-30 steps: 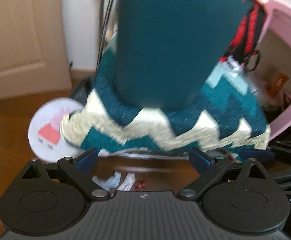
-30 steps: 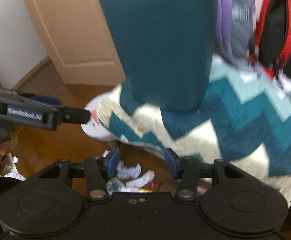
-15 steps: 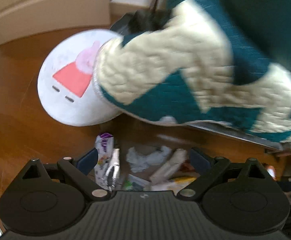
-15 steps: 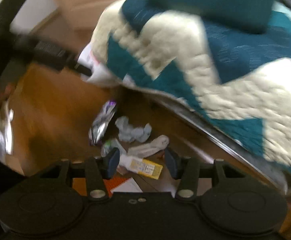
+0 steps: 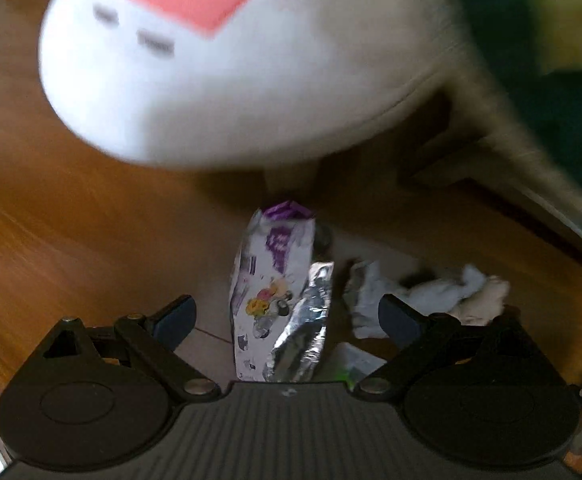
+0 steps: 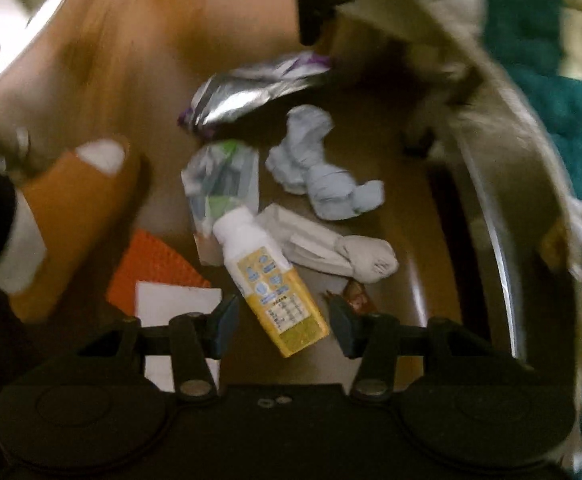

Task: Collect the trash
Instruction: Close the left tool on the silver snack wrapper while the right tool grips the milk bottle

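Note:
Litter lies on a brown wooden floor under a chair. A silver and purple foil snack bag (image 5: 281, 300) sits between the wide-apart fingers of my left gripper (image 5: 287, 316), which is open above it. White crumpled tissue (image 5: 423, 296) lies to its right. In the right wrist view my right gripper (image 6: 283, 324) is open over a small white and yellow bottle (image 6: 269, 276), not touching it. Beyond it lie a grey paper wad (image 6: 331, 252), a pale blue tissue (image 6: 323, 168), a clear green wrapper (image 6: 221, 180) and the foil bag (image 6: 251, 92).
A white round cushion with a pink print (image 5: 219, 56) hangs low over the litter. A teal and cream zigzag blanket (image 6: 571, 92) drapes on the right over a metal chair frame (image 6: 491, 232). An orange slipper on a foot (image 6: 71, 208) and an orange mat (image 6: 151, 268) lie at left.
Both grippers have dropped from facing the blanketed chair down toward the floor. The litter now fills both views and lies close under the open fingers.

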Available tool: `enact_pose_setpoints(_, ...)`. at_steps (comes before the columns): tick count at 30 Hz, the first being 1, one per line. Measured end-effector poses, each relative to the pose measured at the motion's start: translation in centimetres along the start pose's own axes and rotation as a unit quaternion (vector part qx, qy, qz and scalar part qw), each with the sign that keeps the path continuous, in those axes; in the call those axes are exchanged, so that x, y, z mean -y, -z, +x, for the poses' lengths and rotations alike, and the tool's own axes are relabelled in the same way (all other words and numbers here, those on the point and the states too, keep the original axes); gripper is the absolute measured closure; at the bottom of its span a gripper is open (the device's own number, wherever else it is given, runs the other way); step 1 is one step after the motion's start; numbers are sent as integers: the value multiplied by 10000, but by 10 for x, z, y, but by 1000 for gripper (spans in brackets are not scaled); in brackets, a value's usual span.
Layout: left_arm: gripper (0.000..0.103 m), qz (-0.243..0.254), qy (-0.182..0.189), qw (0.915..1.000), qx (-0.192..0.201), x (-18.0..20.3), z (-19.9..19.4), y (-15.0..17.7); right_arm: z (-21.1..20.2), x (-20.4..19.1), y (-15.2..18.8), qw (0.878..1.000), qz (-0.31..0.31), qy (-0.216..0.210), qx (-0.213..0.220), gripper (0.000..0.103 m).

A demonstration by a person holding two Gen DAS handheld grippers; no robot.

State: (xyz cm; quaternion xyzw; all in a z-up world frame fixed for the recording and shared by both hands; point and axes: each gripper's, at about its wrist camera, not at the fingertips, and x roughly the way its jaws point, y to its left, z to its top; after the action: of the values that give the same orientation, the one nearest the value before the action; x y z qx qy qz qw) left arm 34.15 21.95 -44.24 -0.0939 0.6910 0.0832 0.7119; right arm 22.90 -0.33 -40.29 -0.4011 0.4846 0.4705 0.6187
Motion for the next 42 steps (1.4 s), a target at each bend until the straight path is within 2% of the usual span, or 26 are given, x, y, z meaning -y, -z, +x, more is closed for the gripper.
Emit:
enact_pose_setpoints(3, 5, -93, -67, 9998, -140, -5, 27, 0, 19, -17, -1, 9962, -812, 323, 11, 53)
enact_pose_setpoints(6, 5, -114, -109, 9996, -224, -7, 48, 2, 33, -24, 0, 9909, -1249, 507, -4, 53)
enact_pose_setpoints(12, 5, -155, -127, 9990, -392, -7, 80, 9, 58, -28, -1, 9901, -1360, 348, -28, 53)
enact_pose_setpoints(18, 7, -311, -107, 9983, -475, -11, 104, 14, 76, -33, -2, 9878, -1465, 500, -164, 50)
enact_pose_setpoints(20, 17, -354, -82, 9981, -500, -12, 110, 16, 79, -31, -4, 9892, -1394, 396, -208, 51)
enact_pose_setpoints(24, 20, -386, -114, 9986, -347, -12, 110, 22, 86, -33, -4, 9878, -1464, 489, -211, 50)
enact_pose_setpoints(26, 29, -404, -127, 9989, -217, -13, 106, 23, 85, -33, -5, 9886, -1404, 504, -201, 51)
enact_pose_setpoints(28, 48, -436, -140, 9989, -118, -13, 97, 26, 84, -35, -6, 9896, -1318, 534, -212, 52)
enact_pose_setpoints(29, 54, -445, -141, 9989, -79, -13, 95, 27, 84, -34, -7, 9905, -1247, 539, -221, 52)
enact_pose_setpoints(31, 78, -452, -147, 9989, -13, -14, 91, 28, 81, -33, -8, 9930, -1054, 490, -232, 52)
enact_pose_setpoints(34, 87, -456, -175, 9988, 89, -15, 86, 30, 73, -34, -9, 9951, -874, 429, -165, 53)
enact_pose_setpoints(37, 88, -482, -42, 9987, 132, -16, 77, 33, 61, -31, -8, 9977, -554, 376, -66, 53)
enact_pose_setpoints(42, 88, -431, 50, 9988, 214, -23, 46, 41, 29, -17, -6, 9989, 338, 331, 32, 53)
